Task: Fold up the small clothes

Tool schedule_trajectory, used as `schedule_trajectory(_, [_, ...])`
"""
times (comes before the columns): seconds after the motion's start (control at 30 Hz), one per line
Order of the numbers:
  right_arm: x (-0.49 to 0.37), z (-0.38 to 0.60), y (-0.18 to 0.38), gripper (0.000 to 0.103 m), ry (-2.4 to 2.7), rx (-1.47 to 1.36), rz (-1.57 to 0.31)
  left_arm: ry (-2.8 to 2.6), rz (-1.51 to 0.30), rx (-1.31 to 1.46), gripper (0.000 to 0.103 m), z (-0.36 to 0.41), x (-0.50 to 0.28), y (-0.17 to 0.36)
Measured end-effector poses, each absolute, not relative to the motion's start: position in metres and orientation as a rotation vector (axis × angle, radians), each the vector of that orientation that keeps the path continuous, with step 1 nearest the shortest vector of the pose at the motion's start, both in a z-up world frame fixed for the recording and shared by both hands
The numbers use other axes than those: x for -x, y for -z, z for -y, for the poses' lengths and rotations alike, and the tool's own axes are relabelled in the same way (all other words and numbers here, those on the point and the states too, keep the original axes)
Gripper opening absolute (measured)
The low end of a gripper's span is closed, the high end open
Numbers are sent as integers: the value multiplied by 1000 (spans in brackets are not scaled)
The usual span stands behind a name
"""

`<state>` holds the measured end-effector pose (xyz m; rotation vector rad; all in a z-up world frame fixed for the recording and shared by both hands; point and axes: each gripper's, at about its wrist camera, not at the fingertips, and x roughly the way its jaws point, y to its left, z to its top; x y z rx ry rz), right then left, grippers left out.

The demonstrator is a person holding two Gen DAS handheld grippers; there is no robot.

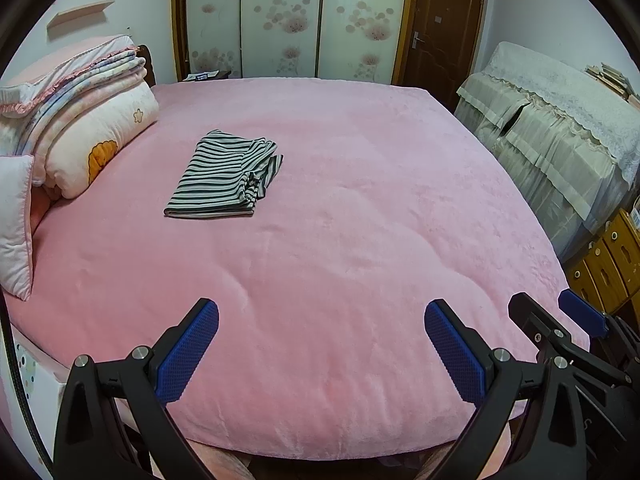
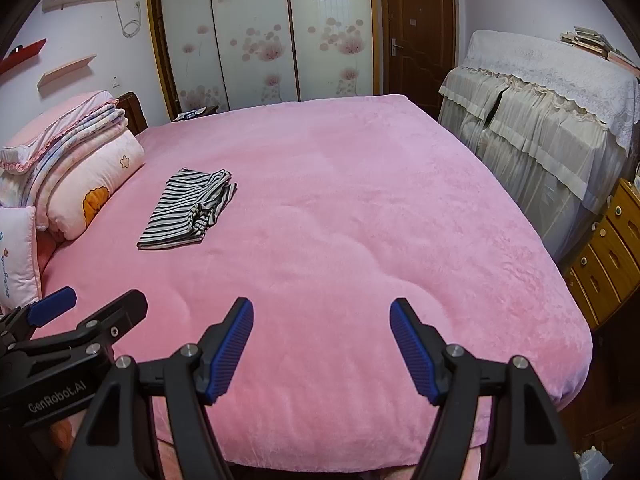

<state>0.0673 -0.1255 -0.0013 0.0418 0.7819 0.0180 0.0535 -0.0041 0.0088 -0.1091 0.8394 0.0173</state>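
Note:
A small black-and-white striped garment (image 1: 224, 176) lies folded into a rough rectangle on the pink bed cover (image 1: 340, 200), toward the far left; it also shows in the right wrist view (image 2: 186, 210). My left gripper (image 1: 322, 312) is open and empty, held above the near edge of the bed, far from the garment. My right gripper (image 2: 322, 308) is open and empty too, beside the left one. The right gripper (image 1: 560, 304) shows at the lower right of the left wrist view, and the left gripper (image 2: 96, 300) shows at the lower left of the right wrist view.
Folded quilts and pillows (image 1: 80, 120) are stacked at the bed's left end. A cloth-covered piece of furniture (image 2: 540, 120) and a wooden drawer unit (image 2: 608, 248) stand to the right. A floral wardrobe (image 2: 260, 32) and brown door (image 2: 416, 32) are behind the bed.

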Motion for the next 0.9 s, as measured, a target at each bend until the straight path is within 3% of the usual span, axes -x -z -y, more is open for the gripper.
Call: schedule_trajectory(0.9, [-68,128,2,71,-19,-42,-782,-25,-843,97,102,10,-45,-8])
